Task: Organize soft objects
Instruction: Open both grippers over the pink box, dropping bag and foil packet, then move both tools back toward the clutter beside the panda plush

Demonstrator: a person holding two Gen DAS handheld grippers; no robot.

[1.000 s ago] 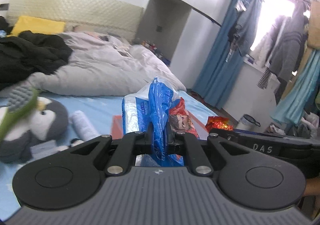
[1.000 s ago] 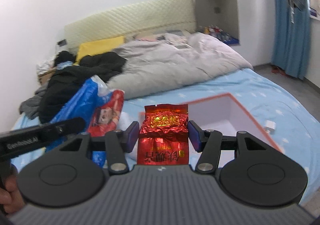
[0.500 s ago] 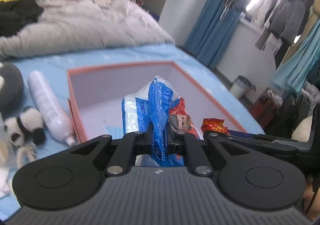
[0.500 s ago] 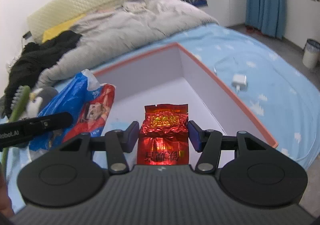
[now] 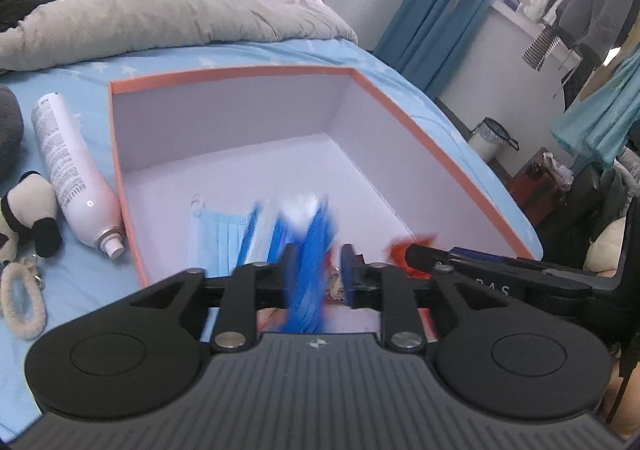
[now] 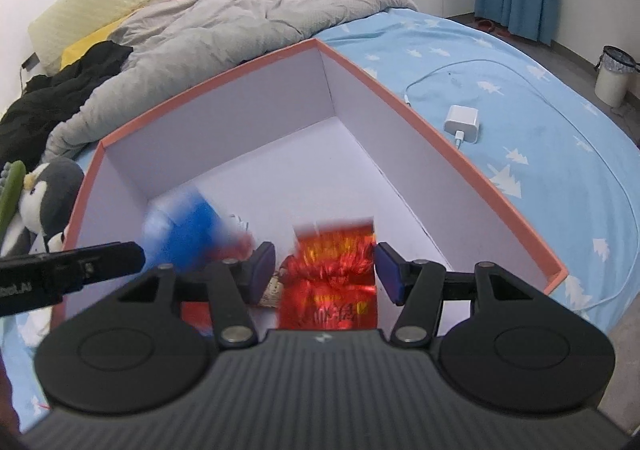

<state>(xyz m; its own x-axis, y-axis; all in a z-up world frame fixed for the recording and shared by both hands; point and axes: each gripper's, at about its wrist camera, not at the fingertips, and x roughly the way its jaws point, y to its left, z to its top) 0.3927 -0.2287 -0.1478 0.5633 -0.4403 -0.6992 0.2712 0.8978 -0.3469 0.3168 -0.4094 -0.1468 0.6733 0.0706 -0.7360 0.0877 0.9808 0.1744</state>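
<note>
The left claw [image 5: 318, 270] stands spread over the near end of the box [image 5: 400, 106]; the blue bag [image 5: 308, 250] is a motion-blurred streak in the gap between its fingers, and whether either finger touches it cannot be told. The right claw [image 6: 324, 270] is spread too, and the red packet [image 6: 332, 270], also blurred, sits between its fingers with a gap on the left side.

The left view alone shows a pale blue mask [image 5: 218, 238] lying on the box floor just left of the bag. Outside the box's left wall on the bed [image 5: 72, 282] it shows a white bottle [image 5: 72, 170] lying on its side, a small panda toy [image 5: 28, 210] beside it and a fuzzy ring [image 5: 20, 302] nearer the camera. The red packet appears there only as a blur behind the right claw's finger.

The right view shows the blue bag [image 6: 184, 234] as a smear over the box's left half, beyond the left claw's finger. Only this view shows a penguin plush [image 6: 44, 194] against the box's outer left wall and a white charger [image 6: 462, 122] with its cable on the sheet to the right of the box [image 6: 440, 146]. A grey duvet [image 6: 240, 26] is heaped behind the box in both views.
</note>
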